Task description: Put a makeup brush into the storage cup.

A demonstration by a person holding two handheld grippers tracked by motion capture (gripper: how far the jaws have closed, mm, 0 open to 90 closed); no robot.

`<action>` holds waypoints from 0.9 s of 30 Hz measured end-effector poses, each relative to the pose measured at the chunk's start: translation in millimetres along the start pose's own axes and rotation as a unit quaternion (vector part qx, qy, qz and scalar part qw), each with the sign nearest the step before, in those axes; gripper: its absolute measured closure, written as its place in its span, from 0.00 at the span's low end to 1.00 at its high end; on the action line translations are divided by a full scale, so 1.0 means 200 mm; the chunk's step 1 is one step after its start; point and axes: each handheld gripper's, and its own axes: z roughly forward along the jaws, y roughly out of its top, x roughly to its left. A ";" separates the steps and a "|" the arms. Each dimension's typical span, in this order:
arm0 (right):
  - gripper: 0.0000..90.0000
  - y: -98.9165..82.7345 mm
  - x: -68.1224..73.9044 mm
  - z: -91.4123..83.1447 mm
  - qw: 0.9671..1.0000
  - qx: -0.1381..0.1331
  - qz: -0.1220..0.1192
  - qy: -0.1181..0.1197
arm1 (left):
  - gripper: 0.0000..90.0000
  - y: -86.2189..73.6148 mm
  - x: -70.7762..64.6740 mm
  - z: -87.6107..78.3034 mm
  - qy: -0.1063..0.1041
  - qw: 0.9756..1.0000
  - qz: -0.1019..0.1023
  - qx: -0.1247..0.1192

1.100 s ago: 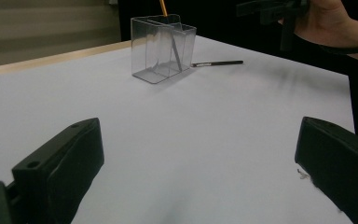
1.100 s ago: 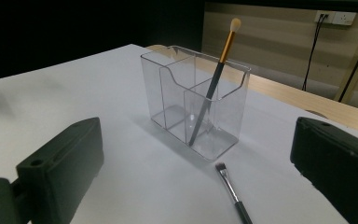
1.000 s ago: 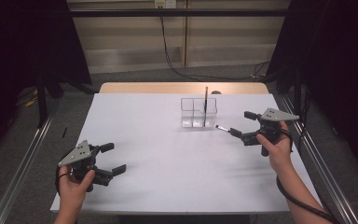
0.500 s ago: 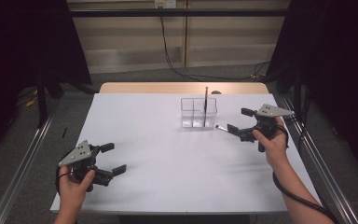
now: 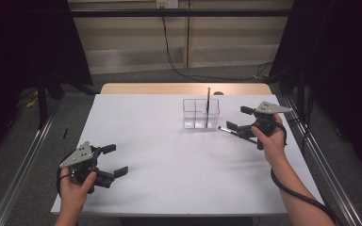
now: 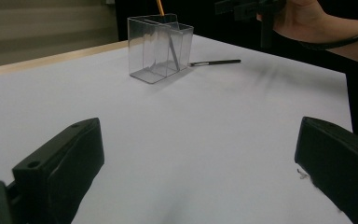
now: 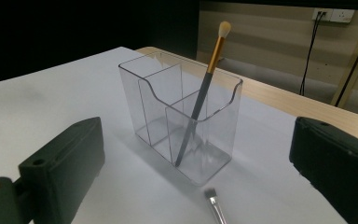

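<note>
A clear plastic organizer (image 5: 201,113) with several compartments stands on the white table (image 5: 169,155), right of centre. A gold-and-grey makeup brush (image 5: 208,106) stands upright in it, bristles up. A second, thin dark brush (image 5: 226,129) lies flat on the table just right of the box. My right gripper (image 5: 236,117) hovers open over that lying brush, jaws aimed at the box, nothing between them. In the right gripper view the organizer (image 7: 182,116), standing brush (image 7: 205,84) and the lying brush's tip (image 7: 214,205) sit between the jaws. My left gripper (image 5: 117,159) rests open at the near left.
A wooden strip (image 5: 169,88) runs along the table's far edge. Metal rails (image 5: 23,160) flank both sides of the table. From the left gripper view the organizer (image 6: 161,49) and lying brush (image 6: 214,62) are far ahead, with the other hand (image 6: 307,18) above them.
The right gripper has drifted slightly farther and leftward, toward the organizer. The lying brush and the left gripper have stayed put.
</note>
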 end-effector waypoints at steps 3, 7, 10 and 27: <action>0.04 0.01 -0.01 0.01 1.000 0.002 -0.001 -0.001 | 0.01 0.00 0.00 0.00 0.000 1.000 0.000 0.000; 0.04 0.02 -0.02 0.03 1.000 0.004 -0.001 -0.001 | 0.01 0.00 0.00 -0.01 0.001 1.000 0.000 0.000; 0.04 0.02 -0.03 0.04 1.000 0.007 0.000 0.000 | 0.01 0.00 0.01 0.00 -0.001 1.000 0.001 0.002; 0.04 0.04 -0.06 0.08 1.000 0.021 -0.003 0.002 | 0.01 -0.01 0.01 -0.01 -0.002 1.000 0.001 0.001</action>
